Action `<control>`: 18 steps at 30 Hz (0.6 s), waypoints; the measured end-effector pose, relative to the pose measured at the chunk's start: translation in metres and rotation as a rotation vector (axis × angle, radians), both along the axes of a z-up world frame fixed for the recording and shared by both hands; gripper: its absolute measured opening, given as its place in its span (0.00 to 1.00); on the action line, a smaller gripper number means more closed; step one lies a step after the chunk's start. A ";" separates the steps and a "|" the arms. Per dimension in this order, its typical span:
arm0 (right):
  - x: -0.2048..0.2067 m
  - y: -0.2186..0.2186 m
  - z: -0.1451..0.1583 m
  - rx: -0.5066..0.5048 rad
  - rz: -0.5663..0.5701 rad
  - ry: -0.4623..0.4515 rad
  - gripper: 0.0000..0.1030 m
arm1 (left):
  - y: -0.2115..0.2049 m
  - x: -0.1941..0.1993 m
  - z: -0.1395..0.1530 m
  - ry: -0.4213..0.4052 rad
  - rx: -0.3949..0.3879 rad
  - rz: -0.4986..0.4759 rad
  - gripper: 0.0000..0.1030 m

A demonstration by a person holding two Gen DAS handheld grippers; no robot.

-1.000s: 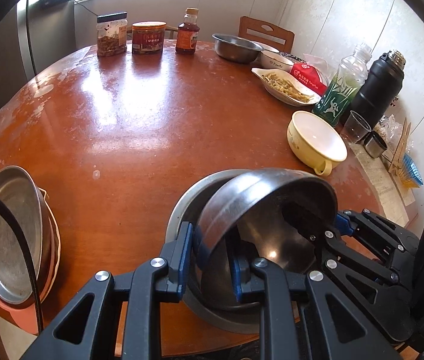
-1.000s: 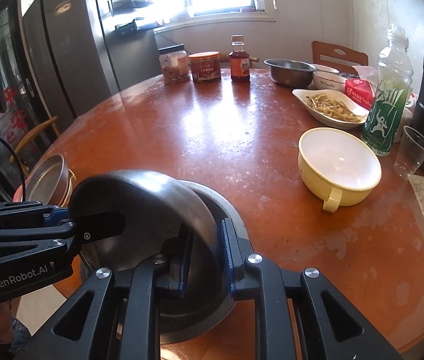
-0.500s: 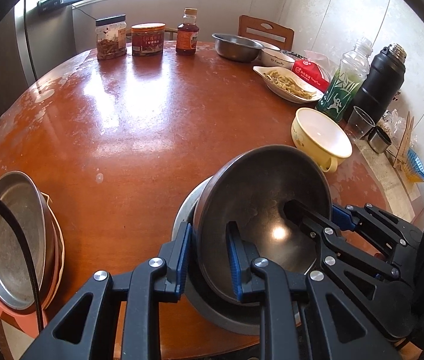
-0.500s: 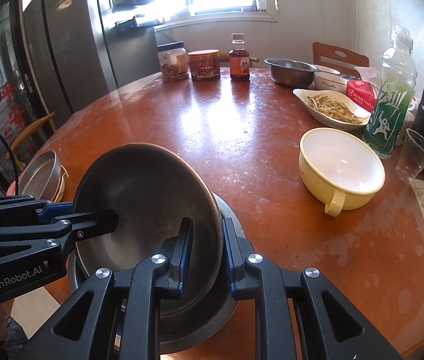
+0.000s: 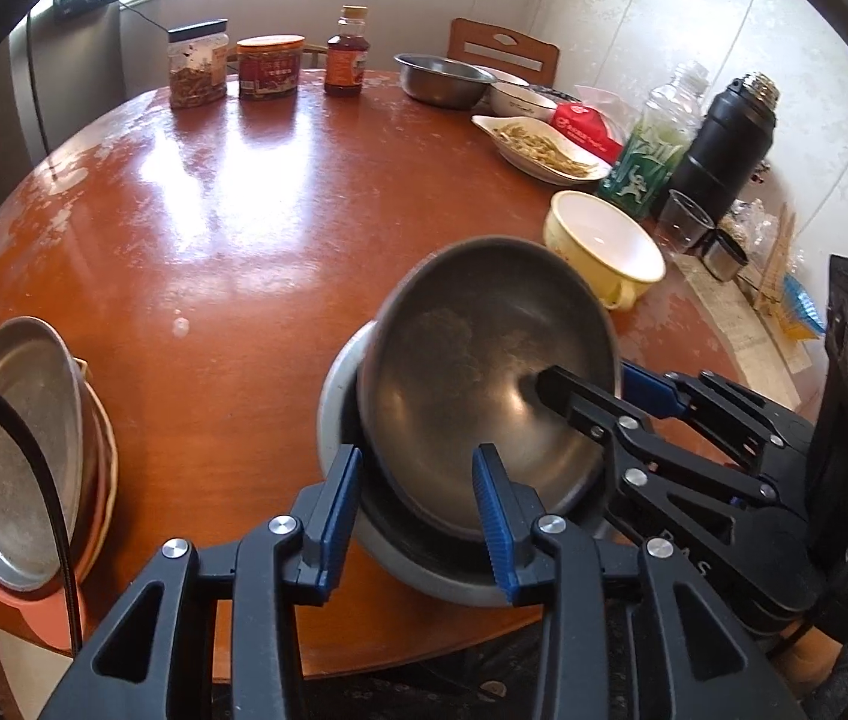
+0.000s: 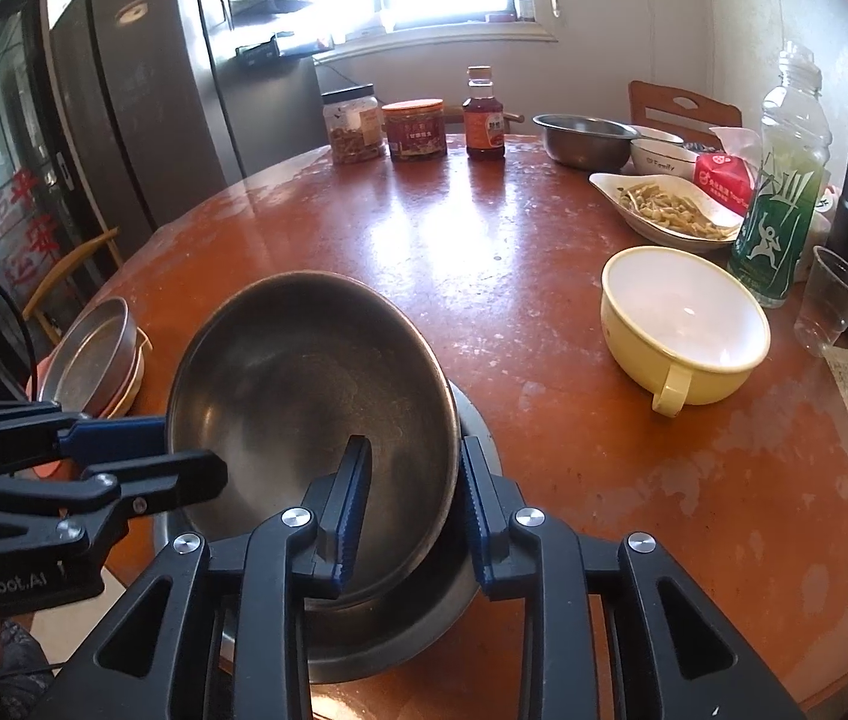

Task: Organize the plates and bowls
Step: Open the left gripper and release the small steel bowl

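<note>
Both the left gripper [image 5: 418, 501] and right gripper [image 6: 415, 495] have just been opening, their jaws now slack around the bowl's [image 5: 484, 384] rim, which has turned upright and rests tilted in the lower bowl [image 5: 340, 384], so nesting looks nearly finished.

Dull steel bowl [image 5: 484, 384], mouth up and tilted, nested in a larger steel bowl [image 5: 340, 384] near table edge.

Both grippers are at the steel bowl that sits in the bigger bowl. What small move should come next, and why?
Probably draw both grippers back and up. The steel bowl leans tilted in the larger bowl, rim between each pair of jaws. The left gripper and right gripper have just been opening and their pads no longer press the rim, so the bowl seems released.
</note>
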State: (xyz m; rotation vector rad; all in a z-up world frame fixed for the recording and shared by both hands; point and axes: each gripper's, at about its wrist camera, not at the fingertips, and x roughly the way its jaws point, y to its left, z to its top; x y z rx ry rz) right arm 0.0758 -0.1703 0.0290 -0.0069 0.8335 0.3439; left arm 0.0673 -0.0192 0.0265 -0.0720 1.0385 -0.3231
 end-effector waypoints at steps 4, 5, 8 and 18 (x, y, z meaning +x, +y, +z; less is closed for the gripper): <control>-0.002 -0.002 0.001 0.002 0.003 0.006 0.30 | -0.006 -0.002 0.000 0.001 0.020 -0.006 0.37; -0.003 -0.002 0.001 0.002 0.004 0.006 0.30 | -0.005 -0.003 0.000 0.005 0.016 -0.005 0.37; -0.006 -0.002 0.001 0.005 0.011 0.015 0.31 | -0.005 -0.003 0.002 0.007 0.011 0.000 0.37; -0.012 -0.003 0.004 0.025 0.019 0.037 0.39 | -0.004 -0.004 0.002 0.033 0.000 0.003 0.38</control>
